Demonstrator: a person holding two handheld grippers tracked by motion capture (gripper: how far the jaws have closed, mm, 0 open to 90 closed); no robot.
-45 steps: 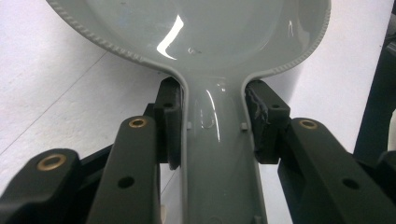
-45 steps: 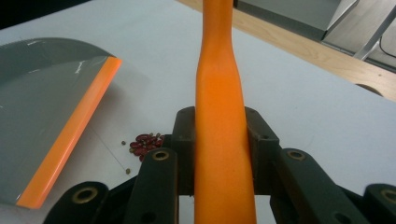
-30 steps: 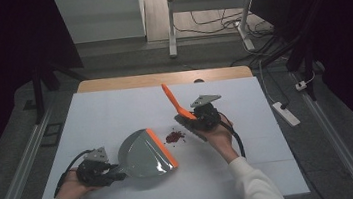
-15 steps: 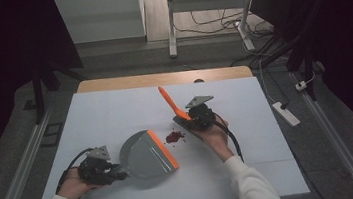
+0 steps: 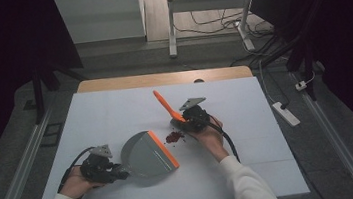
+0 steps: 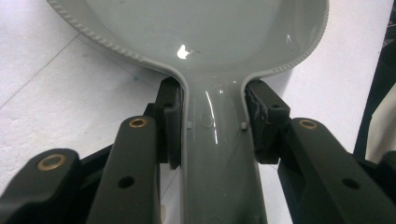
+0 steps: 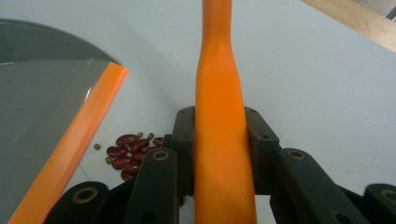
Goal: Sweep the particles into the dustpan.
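A grey dustpan (image 5: 143, 156) with an orange front lip (image 5: 163, 149) lies flat on the white table. My left gripper (image 5: 118, 173) is shut on its grey handle (image 6: 219, 158), pads pressed to both sides just behind the pan (image 6: 210, 32). My right gripper (image 5: 187, 122) is shut on the orange handle (image 5: 165, 105) of a brush, which slants up and away. In the right gripper view the handle (image 7: 220, 112) runs between the jaws. A small heap of red beans (image 5: 174, 137) lies between the brush and the lip, and in the right gripper view the beans (image 7: 130, 151) sit beside the lip (image 7: 70, 149).
The white table (image 5: 115, 111) has a wooden strip (image 5: 162, 78) along its far edge. A power strip (image 5: 287, 113) lies on the floor to the right. Desk legs and cables (image 5: 206, 20) stand beyond the table.
My right hand has shifted the brush left and slightly down, closer to the beans. The left hand and the dustpan have kept still.
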